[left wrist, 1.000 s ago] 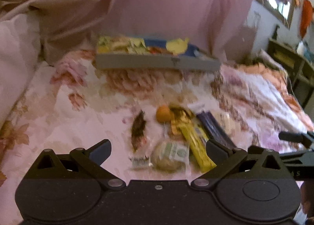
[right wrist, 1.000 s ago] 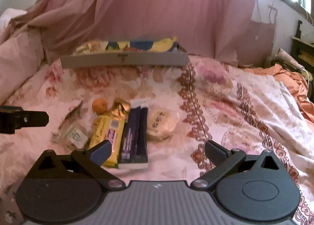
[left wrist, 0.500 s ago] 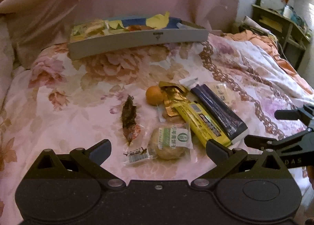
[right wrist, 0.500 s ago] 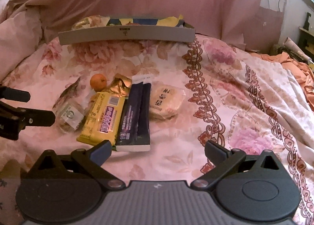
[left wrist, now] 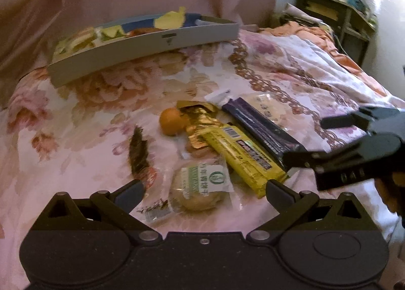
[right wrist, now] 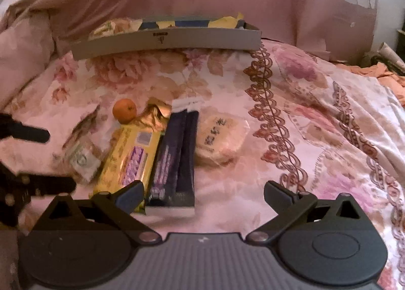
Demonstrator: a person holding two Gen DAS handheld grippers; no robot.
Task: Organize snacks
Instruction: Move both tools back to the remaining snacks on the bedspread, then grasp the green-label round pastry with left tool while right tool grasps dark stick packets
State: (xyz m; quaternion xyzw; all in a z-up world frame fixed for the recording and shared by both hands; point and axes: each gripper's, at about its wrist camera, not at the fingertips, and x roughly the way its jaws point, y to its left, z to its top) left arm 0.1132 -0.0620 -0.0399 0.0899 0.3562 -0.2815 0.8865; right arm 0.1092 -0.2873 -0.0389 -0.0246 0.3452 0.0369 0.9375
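Note:
Snacks lie grouped on the floral bedspread: a small orange (left wrist: 171, 121) (right wrist: 124, 110), a yellow packet (left wrist: 244, 156) (right wrist: 129, 158), a dark purple packet (left wrist: 263, 130) (right wrist: 177, 153), a green-labelled round cake (left wrist: 200, 188), a pale round cake (right wrist: 220, 138) and a dark brown strip snack (left wrist: 138, 156). My left gripper (left wrist: 203, 190) is open, just above the green-labelled cake. My right gripper (right wrist: 203, 192) is open over the purple packet's near end. Each gripper shows in the other's view.
A grey tray (left wrist: 141, 44) (right wrist: 164, 39) holding several packets stands at the back of the bed against pink drapery. A wooden shelf unit (left wrist: 336, 12) stands at the far right beyond the bed.
Both grippers have moved forward and down toward the snack group. Both have stayed open. The snacks have not moved.

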